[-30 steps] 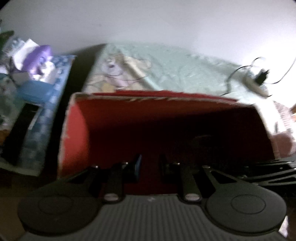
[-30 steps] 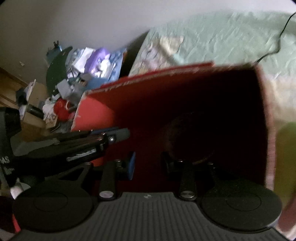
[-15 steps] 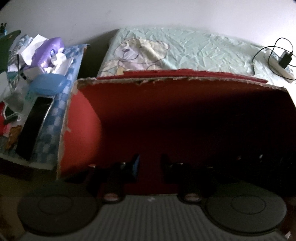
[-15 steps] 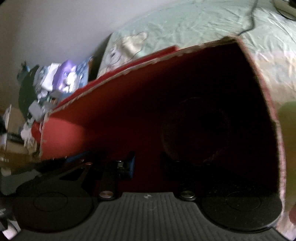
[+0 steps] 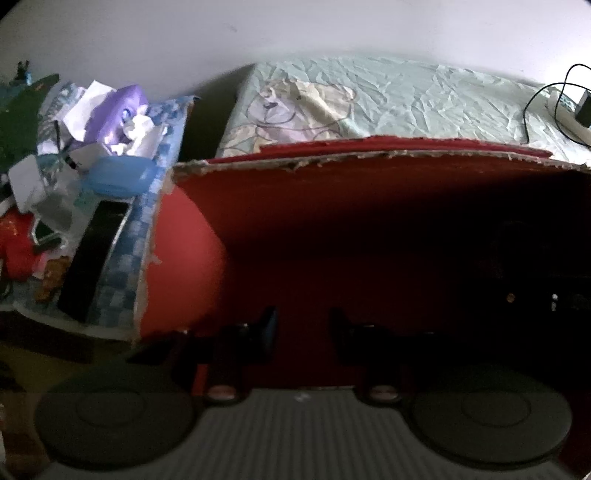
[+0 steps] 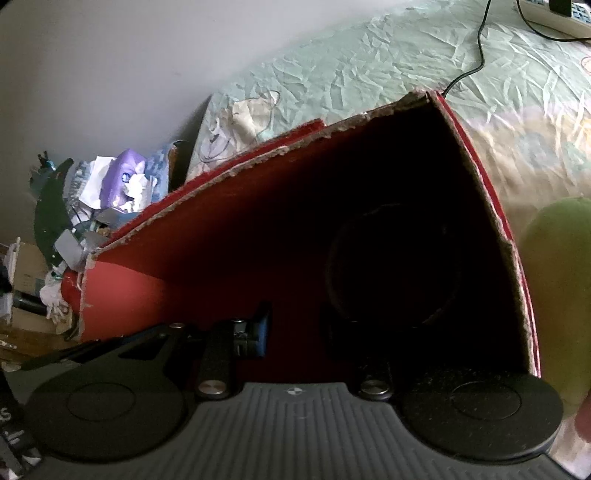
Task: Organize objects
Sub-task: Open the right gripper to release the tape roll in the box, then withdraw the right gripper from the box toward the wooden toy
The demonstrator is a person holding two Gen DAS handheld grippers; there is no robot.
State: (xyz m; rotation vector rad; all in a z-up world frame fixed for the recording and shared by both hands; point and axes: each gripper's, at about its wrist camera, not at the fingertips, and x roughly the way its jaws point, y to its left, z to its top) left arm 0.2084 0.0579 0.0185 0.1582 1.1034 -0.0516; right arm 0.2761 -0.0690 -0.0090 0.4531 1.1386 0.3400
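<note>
A red cardboard box (image 5: 369, 157) with torn rims fills both views; its dark inside faces me. My left gripper (image 5: 301, 325) reaches over the near wall into the box, its fingers a narrow gap apart with only red floor between them. My right gripper (image 6: 295, 325) also reaches into the box (image 6: 258, 158), with the same narrow gap and nothing between its fingers. A dark round object (image 6: 388, 266) lies inside, just beyond the right gripper's right finger; what it is stays hidden in shadow. A black link of the left gripper (image 6: 110, 350) shows at the right view's lower left.
The box rests on a bed with a pale green sheet (image 5: 424, 96). A power strip and black cable (image 6: 546, 14) lie on the sheet at the far right. A cluttered heap with a purple pack (image 5: 114, 110) stands left. A blurred green rounded thing (image 6: 557, 280) sits right of the box.
Both views have closed in on the box and the motion blur has cleared. In the right view the box's rim now slants steeply and the green thing has come into view.
</note>
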